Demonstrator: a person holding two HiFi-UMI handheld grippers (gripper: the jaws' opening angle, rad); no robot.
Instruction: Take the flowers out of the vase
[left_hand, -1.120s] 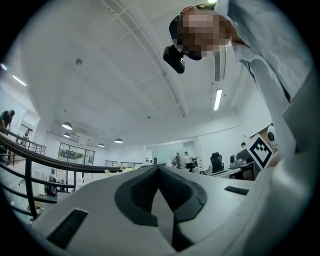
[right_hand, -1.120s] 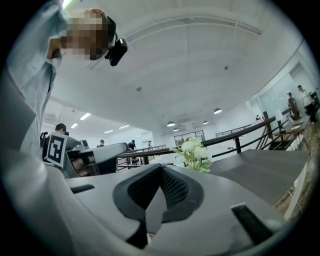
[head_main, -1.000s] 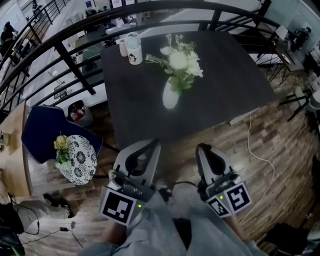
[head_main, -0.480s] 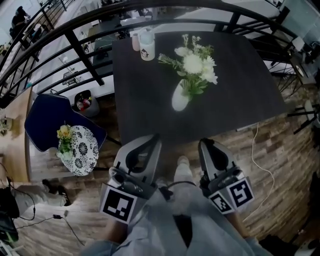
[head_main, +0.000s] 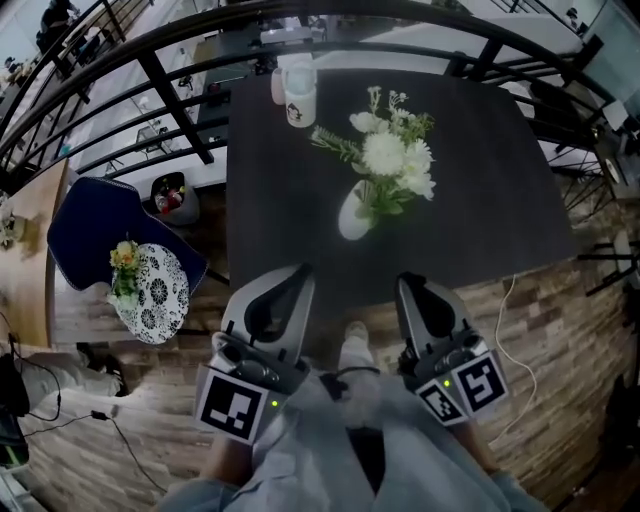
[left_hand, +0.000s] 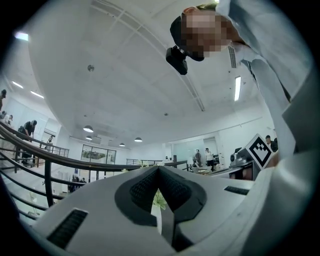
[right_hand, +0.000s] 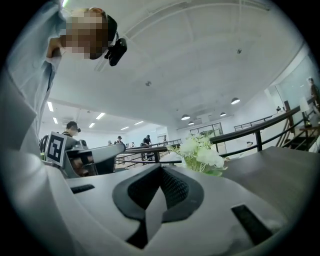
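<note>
The flowers (head_main: 392, 160) are soft white blooms on leafy green stems, standing in a smooth, white, bulb-shaped vase (head_main: 353, 212). The vase sits on the matte, dark, square desk (head_main: 490, 210), in the upper middle of the head view. A pale mug (head_main: 298, 100) stands at the desk's far edge, in the upper left.

Your left hand-held gripper (head_main: 298, 275) and right hand-held gripper (head_main: 408, 285) are rounded grey plastic shells with dark ribbed pads. Each carries a cube with square markers. Both sit in the lower part of the frame, over the wood-plank floor (head_main: 560, 330) at the desk's near edge. On each one the jaws are closed, tip against tip, with nothing gripped.

The vase lies above and between the two hand-held grippers, well apart from both. In the right gripper view the blooms show just right of the jaw tips.
</note>
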